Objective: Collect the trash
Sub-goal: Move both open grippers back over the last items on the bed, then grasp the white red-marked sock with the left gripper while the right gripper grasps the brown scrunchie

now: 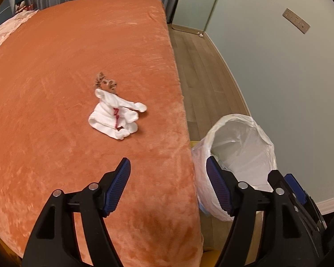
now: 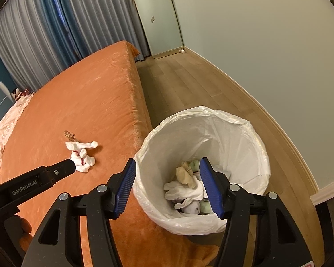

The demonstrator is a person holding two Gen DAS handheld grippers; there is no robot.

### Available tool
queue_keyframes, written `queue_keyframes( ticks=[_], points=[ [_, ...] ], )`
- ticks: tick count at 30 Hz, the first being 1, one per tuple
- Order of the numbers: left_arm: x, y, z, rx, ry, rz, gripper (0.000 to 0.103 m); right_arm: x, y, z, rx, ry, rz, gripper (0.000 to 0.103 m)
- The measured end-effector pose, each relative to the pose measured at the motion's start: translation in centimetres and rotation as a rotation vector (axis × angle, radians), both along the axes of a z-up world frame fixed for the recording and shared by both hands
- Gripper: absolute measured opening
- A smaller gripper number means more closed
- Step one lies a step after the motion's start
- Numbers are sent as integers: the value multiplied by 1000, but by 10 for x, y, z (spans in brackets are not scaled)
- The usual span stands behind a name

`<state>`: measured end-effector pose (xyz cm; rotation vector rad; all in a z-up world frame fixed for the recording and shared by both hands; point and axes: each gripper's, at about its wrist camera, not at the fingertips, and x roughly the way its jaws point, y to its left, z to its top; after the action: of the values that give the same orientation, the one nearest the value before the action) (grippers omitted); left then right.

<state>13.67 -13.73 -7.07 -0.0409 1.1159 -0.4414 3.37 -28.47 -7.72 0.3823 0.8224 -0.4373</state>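
Note:
A crumpled white cloth with a red mark (image 1: 115, 118) lies on the orange bed (image 1: 55, 89), with a small brown patterned scrap (image 1: 104, 82) just behind it. My left gripper (image 1: 168, 166) is open and empty, above the bed's near right edge, short of the cloth. The cloth also shows in the right wrist view (image 2: 81, 153), with the left gripper's finger (image 2: 60, 170) next to it. My right gripper (image 2: 167, 169) is open and empty above the white-lined trash bin (image 2: 233, 133), which holds several crumpled cloths (image 2: 184, 187).
The bin (image 1: 245, 138) stands on the wood floor (image 2: 189, 84) between the bed's edge and a pale wall (image 2: 278, 55). Grey curtains (image 2: 55, 33) hang behind the bed. A pink bedspread (image 2: 2, 129) lies at the far left.

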Motion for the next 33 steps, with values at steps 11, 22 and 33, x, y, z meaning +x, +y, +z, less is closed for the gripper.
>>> queue_keyframes(
  ticks=[11,22,33],
  points=[
    [37,42,-30,18,59,133,73,32,36,-22,-4,50,89,57],
    [103,53,-70,-57,202,260,73,77,53,-54,24,94,140,57],
    [135,50,-114,-53,307,240,12,112,55,-71,37,121,157,57]
  ],
)
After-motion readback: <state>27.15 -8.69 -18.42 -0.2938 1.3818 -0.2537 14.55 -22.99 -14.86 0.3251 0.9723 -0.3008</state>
